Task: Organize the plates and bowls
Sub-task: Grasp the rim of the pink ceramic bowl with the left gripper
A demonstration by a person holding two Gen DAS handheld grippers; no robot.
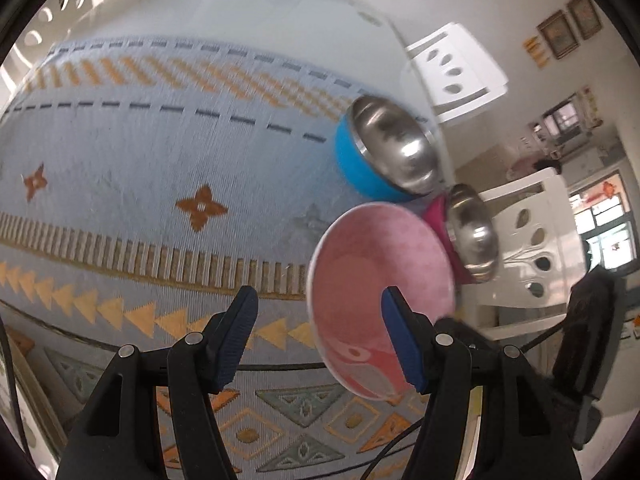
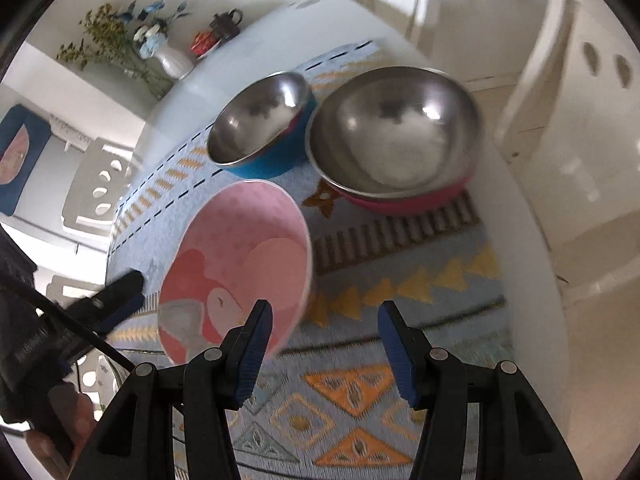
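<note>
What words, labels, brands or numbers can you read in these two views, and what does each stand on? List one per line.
None can be read.
Framed wall pictures: any writing is too small and blurred.
Red window decorations: shapes only, no legible characters.
Pink bowl: a cartoon picture, no text.
Blue bowl and red bowl: no markings visible.
Mat: patterns only.

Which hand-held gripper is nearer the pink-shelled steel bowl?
Right. The right hand-held gripper faces the pink-shelled steel bowl across open mat; the left hand-held gripper sits behind the pink bowl, farther off.
</note>
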